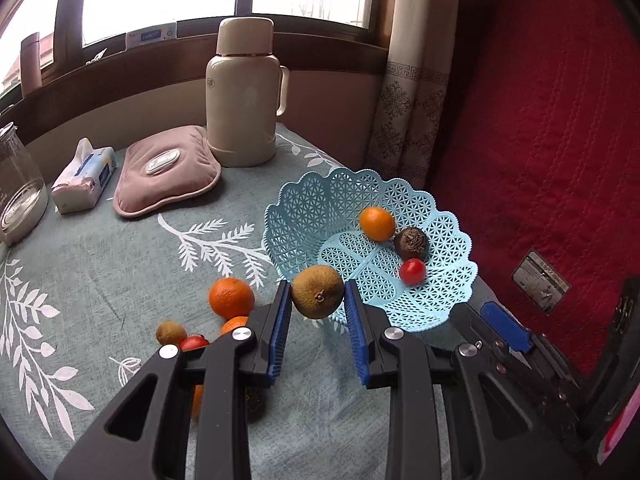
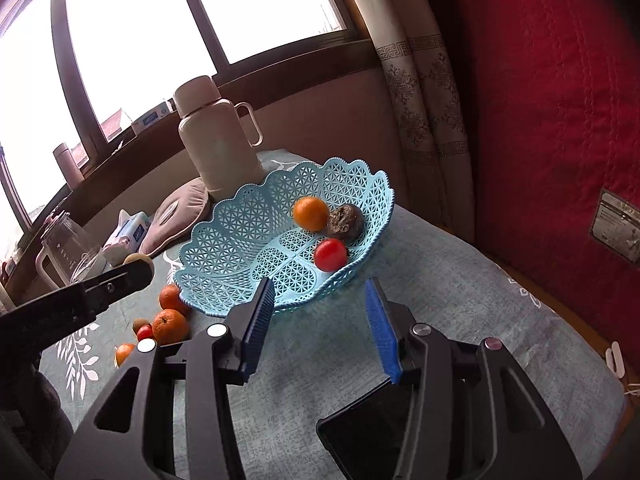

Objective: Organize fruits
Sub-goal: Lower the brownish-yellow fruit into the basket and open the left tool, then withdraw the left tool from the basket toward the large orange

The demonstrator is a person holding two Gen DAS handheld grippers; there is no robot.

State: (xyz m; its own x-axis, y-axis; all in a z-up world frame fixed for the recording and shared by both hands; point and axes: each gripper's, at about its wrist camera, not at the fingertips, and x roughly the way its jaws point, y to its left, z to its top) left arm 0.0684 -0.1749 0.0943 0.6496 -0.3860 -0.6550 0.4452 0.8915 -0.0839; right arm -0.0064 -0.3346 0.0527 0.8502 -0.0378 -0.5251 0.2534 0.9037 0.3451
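My left gripper [image 1: 317,300] pinches a brown kiwi [image 1: 317,291] between its blue pads, lifted off the cloth just beside the near rim of the blue basket [image 1: 304,208]. Inside the basket lie an orange [image 1: 377,223], a dark wrinkled fruit [image 1: 411,243] and a tomato [image 1: 412,271]. My right gripper [image 2: 320,296] hangs spread and empty before that basket. More oranges [image 1: 231,297] sit on the tablecloth [image 1: 120,264].
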